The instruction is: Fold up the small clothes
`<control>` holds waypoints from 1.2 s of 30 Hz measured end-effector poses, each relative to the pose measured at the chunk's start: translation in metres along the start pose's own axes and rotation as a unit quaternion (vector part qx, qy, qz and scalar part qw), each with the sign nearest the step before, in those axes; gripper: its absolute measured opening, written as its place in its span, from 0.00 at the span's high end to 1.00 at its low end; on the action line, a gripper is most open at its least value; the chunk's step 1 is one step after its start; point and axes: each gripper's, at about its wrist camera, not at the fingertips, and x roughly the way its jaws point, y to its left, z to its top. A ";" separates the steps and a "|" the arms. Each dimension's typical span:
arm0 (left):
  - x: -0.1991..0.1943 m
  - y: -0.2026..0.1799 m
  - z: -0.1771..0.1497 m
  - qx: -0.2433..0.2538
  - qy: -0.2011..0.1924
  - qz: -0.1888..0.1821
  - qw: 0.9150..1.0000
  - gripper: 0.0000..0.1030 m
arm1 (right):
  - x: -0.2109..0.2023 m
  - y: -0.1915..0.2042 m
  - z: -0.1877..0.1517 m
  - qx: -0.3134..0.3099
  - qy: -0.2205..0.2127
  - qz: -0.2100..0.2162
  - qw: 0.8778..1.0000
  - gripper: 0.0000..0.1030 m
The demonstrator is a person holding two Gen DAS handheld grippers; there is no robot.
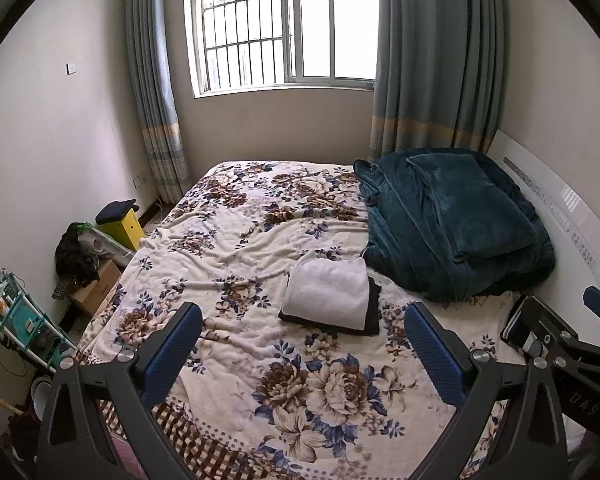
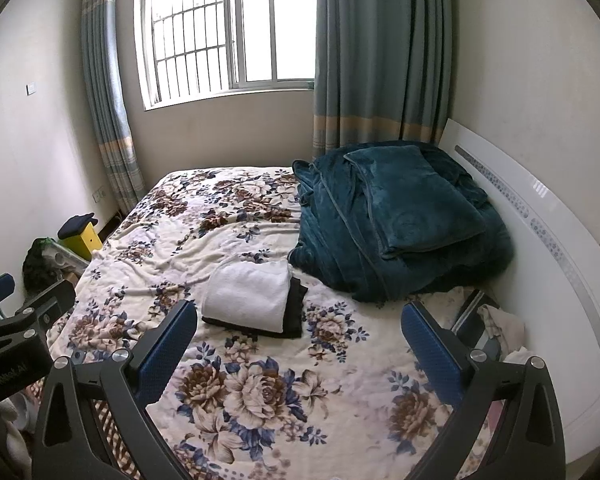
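Both claws, left and right, spread wide and empty; folded white fluffy towel sits stacked on folded black garment on the floral bed, folding looks finished

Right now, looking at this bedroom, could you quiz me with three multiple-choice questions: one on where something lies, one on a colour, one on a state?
1. Where does the folded white cloth lie?
A. on a folded black cloth
B. on the teal blanket
C. on the floor

2. What colour is the bundled blanket by the headboard?
A. red
B. dark teal
C. yellow

3. How do the fingers of both grippers stand?
A. shut on the white cloth
B. shut on nothing
C. open and empty

Answers: 1 A, the black cloth edges out beneath it; 2 B, plainly teal in both views; 3 C, left gripper and right gripper show wide gaps over the bedspread.
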 end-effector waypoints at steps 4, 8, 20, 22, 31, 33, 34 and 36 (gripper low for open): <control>0.000 -0.001 0.001 -0.001 0.001 0.000 1.000 0.00 | 0.000 0.000 0.000 -0.001 -0.001 -0.001 1.000 0.00; -0.001 -0.001 0.002 -0.001 0.001 0.000 1.000 0.00 | -0.001 0.001 0.000 -0.002 -0.002 -0.001 1.000 0.00; -0.001 -0.001 0.002 -0.001 0.000 0.000 1.000 0.00 | -0.002 0.000 -0.001 -0.002 -0.003 0.000 1.000 0.00; -0.002 -0.001 0.003 -0.001 -0.001 -0.001 1.000 0.00 | -0.003 0.003 0.002 -0.003 -0.003 0.002 1.000 0.00; -0.004 -0.002 0.006 -0.002 -0.003 0.000 1.000 0.00 | -0.004 0.006 0.008 -0.003 -0.006 0.004 1.000 0.00; -0.004 -0.002 0.006 -0.001 -0.003 0.001 1.000 0.00 | -0.004 0.006 0.008 -0.003 -0.007 0.004 1.000 0.00; -0.004 -0.001 0.005 -0.002 -0.003 0.001 1.000 0.00 | -0.004 0.006 0.008 -0.003 -0.007 0.004 1.000 0.00; -0.004 -0.002 0.006 -0.002 -0.004 -0.001 1.000 0.00 | -0.004 0.006 0.009 -0.002 -0.007 0.005 1.000 0.00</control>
